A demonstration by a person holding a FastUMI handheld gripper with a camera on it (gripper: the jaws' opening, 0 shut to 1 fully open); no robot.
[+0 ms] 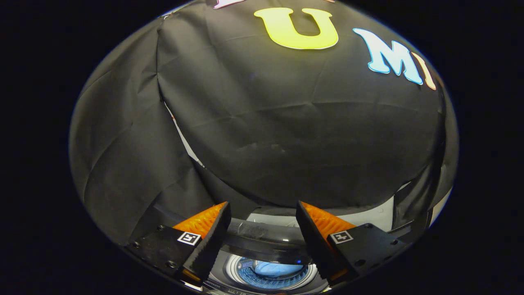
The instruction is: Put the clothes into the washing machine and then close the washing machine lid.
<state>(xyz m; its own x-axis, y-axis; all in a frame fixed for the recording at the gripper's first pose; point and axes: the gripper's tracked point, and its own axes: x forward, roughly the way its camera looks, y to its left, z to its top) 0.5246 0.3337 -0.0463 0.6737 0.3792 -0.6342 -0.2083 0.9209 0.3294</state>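
Clothes [273, 268] below open gripper [263, 223]

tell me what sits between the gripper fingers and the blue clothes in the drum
In the gripper view, the open gripper holds nothing; the washing machine's dark lid edge crosses between its fingers, with the blue clothes below it.

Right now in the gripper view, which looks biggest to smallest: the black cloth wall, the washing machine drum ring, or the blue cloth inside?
1. Black cloth wall, by far.
2. Drum ring, seen between the open gripper jaws.
3. Blue cloth inside the drum.
The fisheye bends sizes, but the order is clear.
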